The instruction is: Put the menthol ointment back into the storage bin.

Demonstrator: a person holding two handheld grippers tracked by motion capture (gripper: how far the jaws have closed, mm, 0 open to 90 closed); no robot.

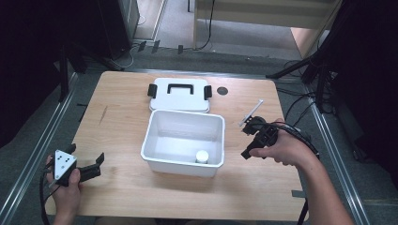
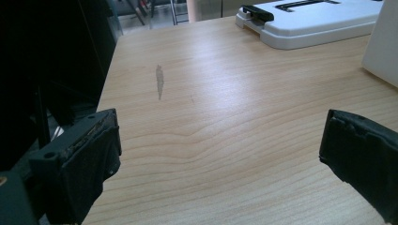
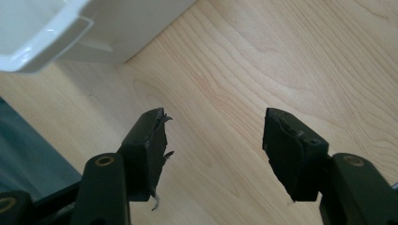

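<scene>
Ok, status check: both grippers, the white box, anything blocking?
Left gripper open, holding nothing, low at table's left. Right gripper open, holding nothing, right of white box. Box open, small white jar inside; lid flat behind it. Thin white stick by right gripper.

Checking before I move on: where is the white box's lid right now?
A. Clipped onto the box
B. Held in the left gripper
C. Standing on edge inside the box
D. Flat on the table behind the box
D: the lid lies flat on the table just beyond the open box, with no gripper on it.
</scene>
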